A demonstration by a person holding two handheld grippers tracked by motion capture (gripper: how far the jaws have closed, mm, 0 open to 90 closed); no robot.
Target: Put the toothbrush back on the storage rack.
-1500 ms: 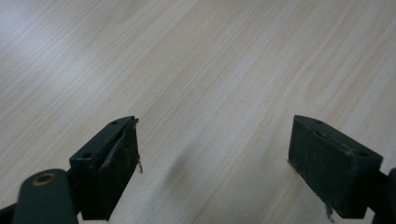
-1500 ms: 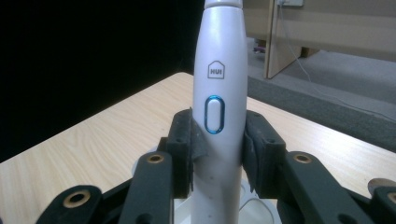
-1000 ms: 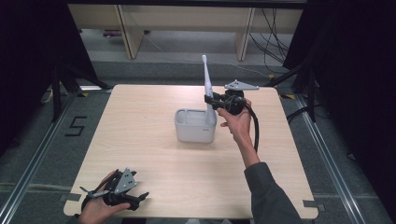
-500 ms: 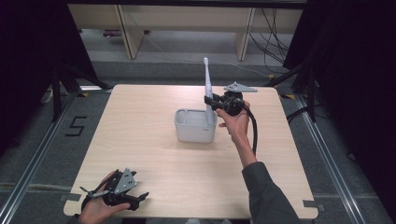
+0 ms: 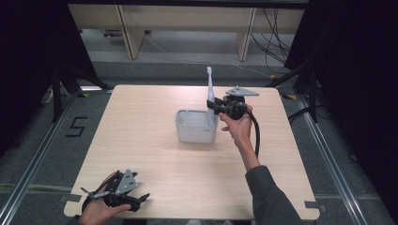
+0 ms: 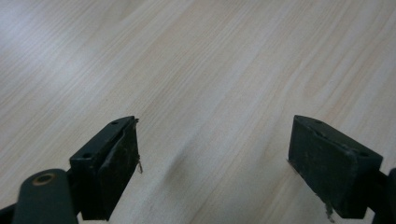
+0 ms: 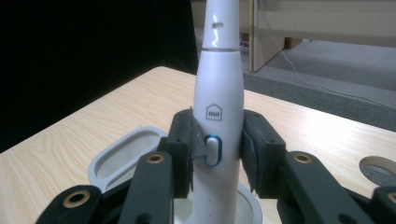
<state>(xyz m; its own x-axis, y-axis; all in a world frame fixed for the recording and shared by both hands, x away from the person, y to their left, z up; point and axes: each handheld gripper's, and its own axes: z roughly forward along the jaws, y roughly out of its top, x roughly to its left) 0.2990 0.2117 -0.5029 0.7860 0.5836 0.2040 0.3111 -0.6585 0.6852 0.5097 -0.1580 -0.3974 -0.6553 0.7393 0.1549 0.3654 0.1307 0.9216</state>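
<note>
Wooden table: your right gripper pinches the electric toothbrush upright over the grey holder.
Little has shifted in the last second, so seating remains; your left gripper rests spread, empty.

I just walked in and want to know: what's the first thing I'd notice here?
A tall white electric toothbrush stands upright in the middle of the wooden table, clamped by the right hand-held gripper over a pale grey holder. At the near left corner, the left hand-held gripper rests open, holding nothing.
</note>
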